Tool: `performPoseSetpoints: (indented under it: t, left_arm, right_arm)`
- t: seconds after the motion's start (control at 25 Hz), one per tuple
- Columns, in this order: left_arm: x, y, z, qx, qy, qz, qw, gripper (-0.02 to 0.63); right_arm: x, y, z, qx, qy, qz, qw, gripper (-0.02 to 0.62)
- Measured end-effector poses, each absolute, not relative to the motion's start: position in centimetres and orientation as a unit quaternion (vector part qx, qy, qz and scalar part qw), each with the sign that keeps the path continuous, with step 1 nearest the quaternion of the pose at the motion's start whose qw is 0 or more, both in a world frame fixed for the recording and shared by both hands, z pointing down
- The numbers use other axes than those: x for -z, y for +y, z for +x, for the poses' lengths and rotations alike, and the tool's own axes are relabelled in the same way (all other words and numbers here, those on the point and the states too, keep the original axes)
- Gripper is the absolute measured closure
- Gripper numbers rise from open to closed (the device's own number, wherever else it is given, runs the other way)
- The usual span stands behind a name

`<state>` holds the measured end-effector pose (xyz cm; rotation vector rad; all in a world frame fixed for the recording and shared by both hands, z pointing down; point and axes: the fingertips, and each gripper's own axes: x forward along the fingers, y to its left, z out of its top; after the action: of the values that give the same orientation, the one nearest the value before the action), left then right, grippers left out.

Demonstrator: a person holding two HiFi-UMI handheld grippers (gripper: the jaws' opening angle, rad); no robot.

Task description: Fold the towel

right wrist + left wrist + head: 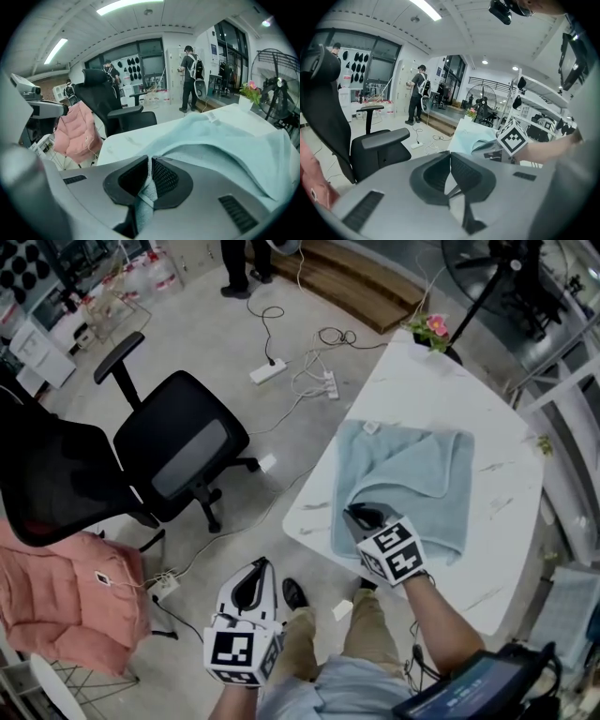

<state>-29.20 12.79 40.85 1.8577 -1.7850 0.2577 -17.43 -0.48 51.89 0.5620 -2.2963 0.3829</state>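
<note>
Light-blue towel, 1 pc, part-folded on white table at 1 o'clock; R gripper fingers clamped on towel's near edge, lifted; L gripper at 7 o'clock, off table, fingers together, empty.

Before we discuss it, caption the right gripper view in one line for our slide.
Right gripper pinches a fold of the light blue towel over the white table.

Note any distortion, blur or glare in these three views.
Head view: evenly lit, towel sharp. Left gripper view: fisheye bending, black corners, left gripper soft up close. Right gripper view: same bending, glaring ceiling strip; towel in right gripper blurred.
</note>
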Motion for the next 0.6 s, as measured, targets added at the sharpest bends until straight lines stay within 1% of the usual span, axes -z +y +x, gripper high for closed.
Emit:
performPoseSetpoints:
  t: [0.08, 0.12, 0.16, 0.2, 0.24, 0.4, 0.48, 0.6]
  left_arm:
    - [-40.8, 12.4, -28.6, -0.102, -0.659, 0.694, 0.271, 0.597]
    - [-40.8, 12.2, -28.3, -0.104, -0.657, 0.696, 0.271, 0.597]
    - [-40.7, 12.1, -27.9, -0.105, -0.656, 0.697, 0.271, 0.597]
    - [-40.6, 11.8, -27.6, -0.106, -0.655, 0.698, 0.271, 0.597]
    - [-40.5, 11.5, -27.2, -0.108, -0.653, 0.699, 0.270, 0.597]
    - [-39.3, 9.6, -24.8, -0.107, -0.643, 0.712, 0.261, 0.595]
    - [-39.0, 8.6, -23.3, -0.100, -0.637, 0.718, 0.262, 0.593]
    - [-39.5, 7.1, -20.7, -0.102, -0.628, 0.723, 0.267, 0.551]
  right_arm:
    - [-51.9, -0.4, -17.8, -0.154, -0.896, 0.207, 0.362, 0.546]
    - [-51.6, 0.0, -18.0, -0.164, -0.898, 0.194, 0.359, 0.517]
    - [-51.2, 0.4, -18.4, -0.177, -0.901, 0.178, 0.353, 0.454]
    - [-50.5, 0.9, -18.7, -0.187, -0.906, 0.163, 0.343, 0.405]
    - [-49.5, 1.2, -18.9, -0.194, -0.911, 0.151, 0.330, 0.386]
    - [-44.1, 2.1, -18.7, -0.210, -0.933, 0.116, 0.267, 0.382]
    - [-41.9, 1.6, -17.6, -0.203, -0.940, 0.110, 0.250, 0.382]
    - [-39.6, -0.3, -14.6, -0.177, -0.946, 0.115, 0.244, 0.388]
